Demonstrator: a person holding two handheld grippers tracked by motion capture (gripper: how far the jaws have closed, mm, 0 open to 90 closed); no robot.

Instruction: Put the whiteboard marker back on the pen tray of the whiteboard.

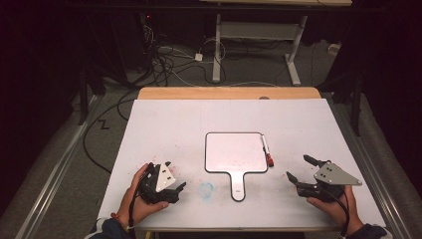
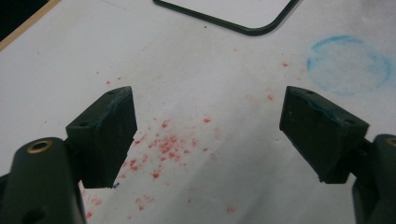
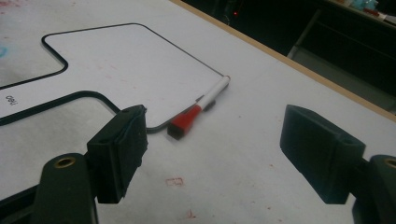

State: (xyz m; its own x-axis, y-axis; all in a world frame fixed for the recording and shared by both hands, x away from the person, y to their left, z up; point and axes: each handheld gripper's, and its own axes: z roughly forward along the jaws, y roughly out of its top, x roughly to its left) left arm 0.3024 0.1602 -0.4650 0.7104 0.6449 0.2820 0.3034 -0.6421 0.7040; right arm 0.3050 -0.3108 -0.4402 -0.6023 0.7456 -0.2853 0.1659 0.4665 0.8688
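Note:
A small whiteboard (image 1: 234,152) with a handle lies flat at the middle of the white table (image 1: 174,119), its handle pointing toward the near edge. A marker with a red cap (image 1: 266,151) rests along the board's right edge, cap toward me. My left gripper (image 1: 175,174) sits left of the handle, jaws open over red specks, with nothing between them (image 2: 208,93). My right gripper (image 1: 297,167) is to the right of the board, open and empty. Seen from the right gripper (image 3: 215,116), the marker (image 3: 201,108) and the board (image 3: 130,60) lie just ahead of the jaws.
A faint blue smudge (image 1: 206,189) marks the table beside the board's handle, also visible past the left jaws as a blue smudge (image 2: 348,58). Red specks (image 2: 163,149) dot the surface. Beyond the wooden far edge (image 1: 229,92) are cables and a desk frame (image 1: 217,45).

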